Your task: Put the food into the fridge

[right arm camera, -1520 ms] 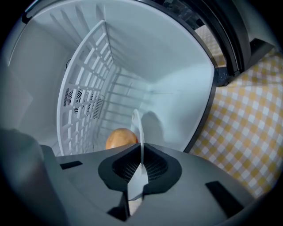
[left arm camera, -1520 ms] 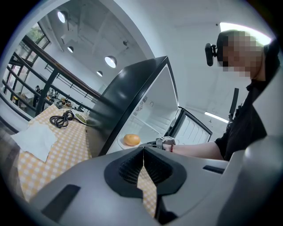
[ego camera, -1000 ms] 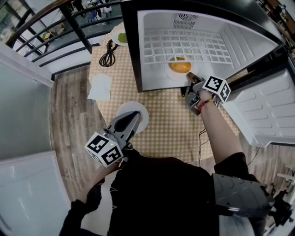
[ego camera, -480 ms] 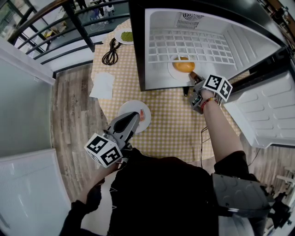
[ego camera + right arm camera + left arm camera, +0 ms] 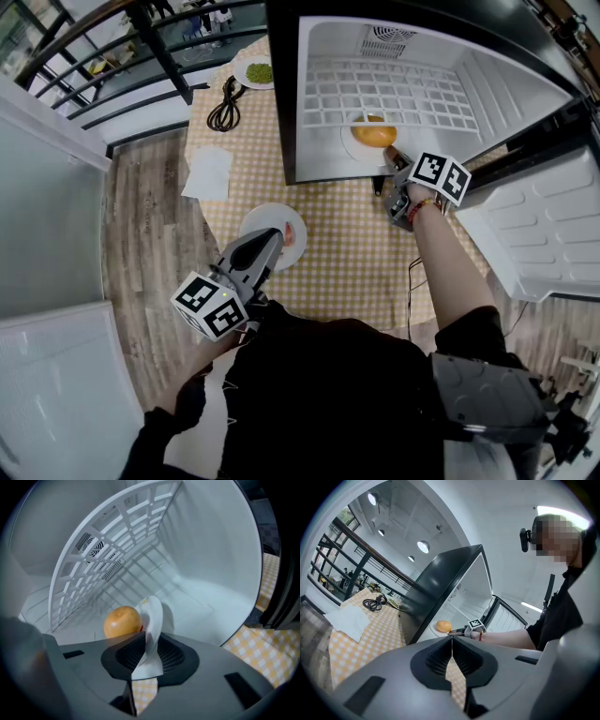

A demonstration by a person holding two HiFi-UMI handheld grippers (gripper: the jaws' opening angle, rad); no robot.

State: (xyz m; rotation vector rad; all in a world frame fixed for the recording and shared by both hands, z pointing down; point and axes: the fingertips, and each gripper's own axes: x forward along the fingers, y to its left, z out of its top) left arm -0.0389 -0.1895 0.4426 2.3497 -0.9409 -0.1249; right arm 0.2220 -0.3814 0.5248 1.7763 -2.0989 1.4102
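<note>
The right claw (image 5: 148, 654) reaches into the front of the fridge (image 5: 319, 94). Its jaws have just been opening and now stand a little apart, with the rim of the white plate (image 5: 153, 618) between them but not pinched. The plate carries a round orange food (image 5: 123, 622) and lies on the fridge's floor just inside the opening, below the wire shelf (image 5: 108, 541). The fridge stands at the far right of the bench (image 5: 347, 253), its door swung open. The left claw (image 5: 451, 641) has its jaws closed together on nothing. It hovers over the bench's near left edge, above a second plate (image 5: 262, 220) with reddish food (image 5: 291, 234). A third plate with green food (image 5: 255, 73) sits by the far edge.
</note>
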